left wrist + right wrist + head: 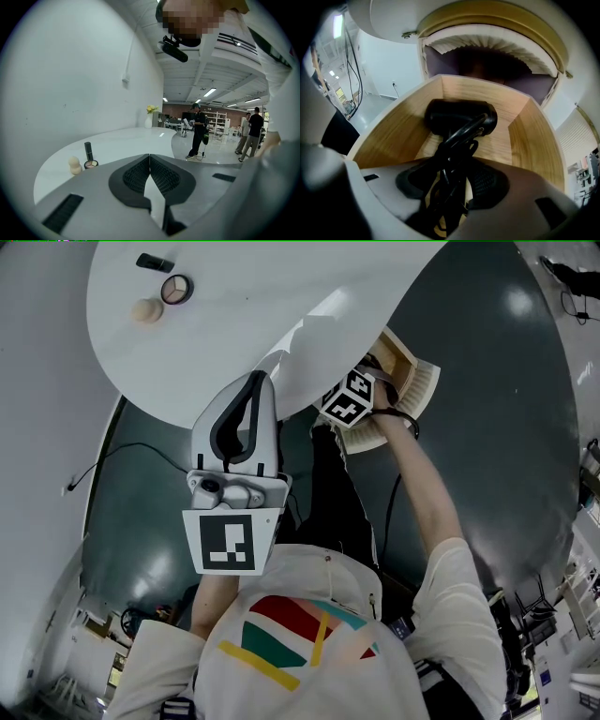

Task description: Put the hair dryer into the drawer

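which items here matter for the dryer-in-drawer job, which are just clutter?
Job: black hair dryer, held in the right gripper; open light wooden drawer.
Clutter: beige egg-shaped makeup sponge, round eyeshadow compact, black tube, all on the white curved table; white vase of yellow flowers.

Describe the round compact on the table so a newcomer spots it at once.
On the curved white table, head view's top-left, three items cluster. The compact is the flat round one, dark-rimmed with pale pinkish segments; the sponge beside it is a beige egg shape and the tube is a black stick.
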